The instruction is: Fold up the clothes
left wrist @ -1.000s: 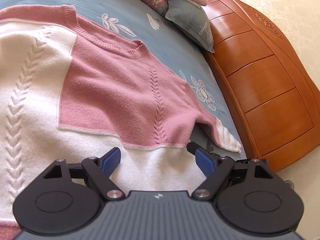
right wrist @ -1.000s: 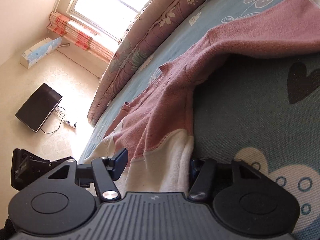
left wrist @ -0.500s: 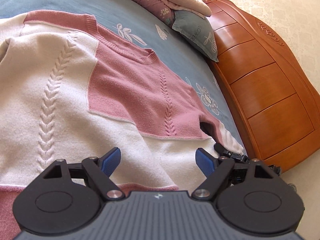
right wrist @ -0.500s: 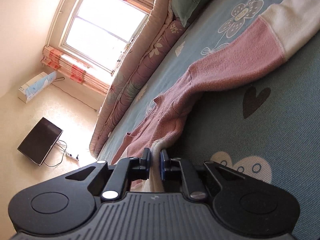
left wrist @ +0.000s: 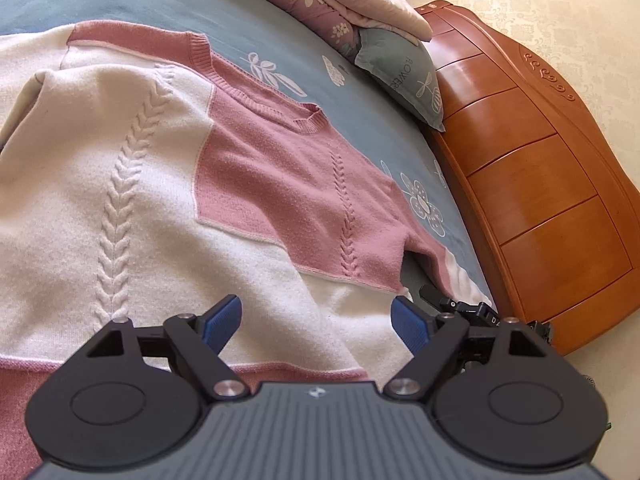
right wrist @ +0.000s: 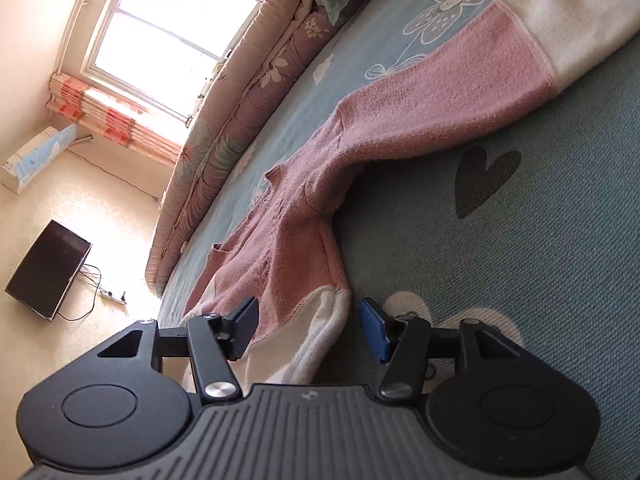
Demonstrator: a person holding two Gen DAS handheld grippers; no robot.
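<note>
Your sweater (left wrist: pixel 168 184) lies spread on the blue bedsheet (left wrist: pixel 280 32), one side already folded over the body, its far sleeve (right wrist: pixel 460 92) stretched out flat. Your right gripper (right wrist: pixel 308 328) has just been opening: it pinched the side edge half a second ago and now stands half-wide around it, released. Your left gripper (left wrist: pixel 316 320) hovers wide, empty. The sleeve probably comes next.
</note>
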